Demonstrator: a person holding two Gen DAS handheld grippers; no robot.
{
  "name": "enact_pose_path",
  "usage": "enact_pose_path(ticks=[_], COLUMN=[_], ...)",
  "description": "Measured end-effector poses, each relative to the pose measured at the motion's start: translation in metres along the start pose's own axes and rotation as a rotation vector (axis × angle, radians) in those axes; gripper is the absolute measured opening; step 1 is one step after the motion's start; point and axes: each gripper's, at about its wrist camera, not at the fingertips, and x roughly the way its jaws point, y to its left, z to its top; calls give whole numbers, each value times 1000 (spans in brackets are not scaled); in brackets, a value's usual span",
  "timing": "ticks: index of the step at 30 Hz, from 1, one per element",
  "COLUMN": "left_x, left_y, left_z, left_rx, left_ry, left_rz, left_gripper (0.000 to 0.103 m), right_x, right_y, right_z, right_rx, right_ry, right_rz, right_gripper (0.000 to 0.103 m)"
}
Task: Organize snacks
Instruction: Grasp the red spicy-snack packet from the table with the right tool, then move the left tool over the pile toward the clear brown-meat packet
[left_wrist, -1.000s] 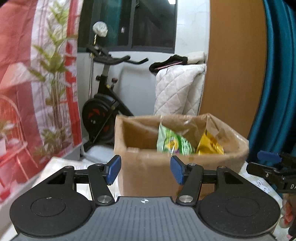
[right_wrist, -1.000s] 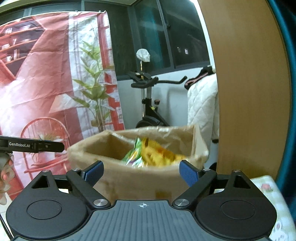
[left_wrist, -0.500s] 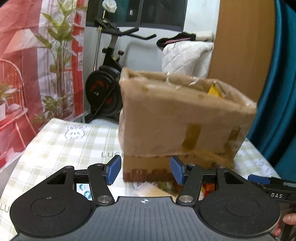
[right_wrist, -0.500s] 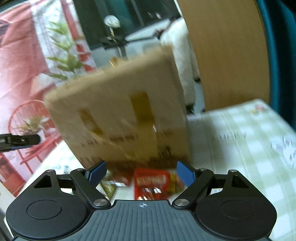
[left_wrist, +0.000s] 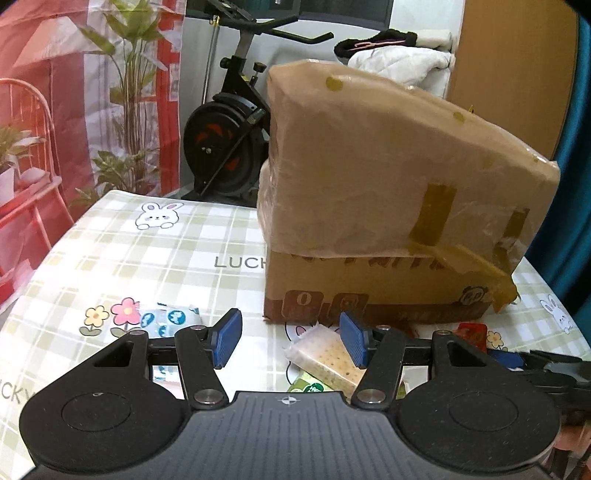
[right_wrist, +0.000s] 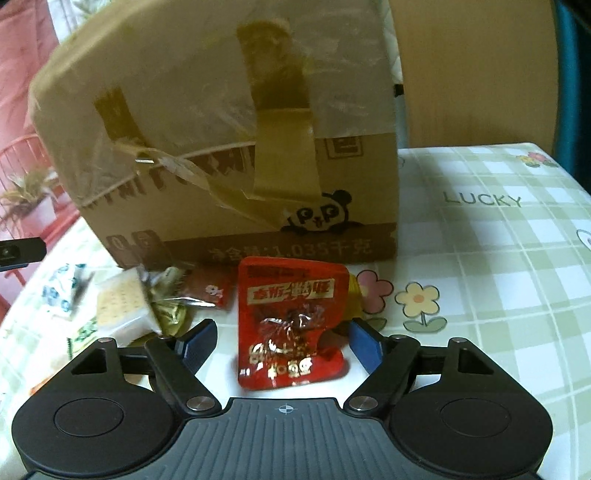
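Note:
A brown cardboard box (left_wrist: 388, 206) wrapped in tape stands on the checked tablecloth (left_wrist: 147, 251); it also shows in the right wrist view (right_wrist: 221, 140). Loose snacks lie in front of it. My left gripper (left_wrist: 291, 343) is open and low over the cloth, with a cracker pack (left_wrist: 325, 358) beside its right finger. My right gripper (right_wrist: 280, 345) is open, its fingers on either side of a red snack packet (right_wrist: 291, 321). The cracker pack (right_wrist: 122, 306) and a blue-and-white packet (right_wrist: 62, 291) lie to the left.
A blue-and-white packet (left_wrist: 170, 321) lies left of the left gripper. A small red packet (left_wrist: 472, 330) lies near the box's right corner. An exercise bike (left_wrist: 229, 147) and a wooden panel (left_wrist: 517, 74) stand behind the table. The table edge (left_wrist: 44, 258) runs on the left.
Both grippers have come down from box-top height to the tabletop in front of the box. The snacks on the cloth have come into view; the red packet now sits between the right fingers.

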Motion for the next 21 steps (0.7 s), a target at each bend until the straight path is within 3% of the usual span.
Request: enact_pose_path(ticks=[4, 6, 7, 12, 21], left_x=[6, 8, 9, 9, 8], left_y=[-3, -4, -5, -12, -27], left_z=[-2, -2, -3, -4, -7], left_rx=[-1, -6, -9, -2, 29], left_ry=[7, 9, 8, -3, -23], left_rz=[-6, -9, -12, -23, -60], left_gripper=[61, 61, 61, 61, 61], right_x=[11, 12, 14, 5, -30], right_y=[12, 18, 19, 14, -10], right_z=[5, 6, 6, 0, -17], right_rx=[-76, -105, -117, -112, -130], right_ry=[-1, -1, -3, -19, -119], right_rz=[-55, -92, -101, -58, 28], right_gripper=[75, 60, 59, 44, 42])
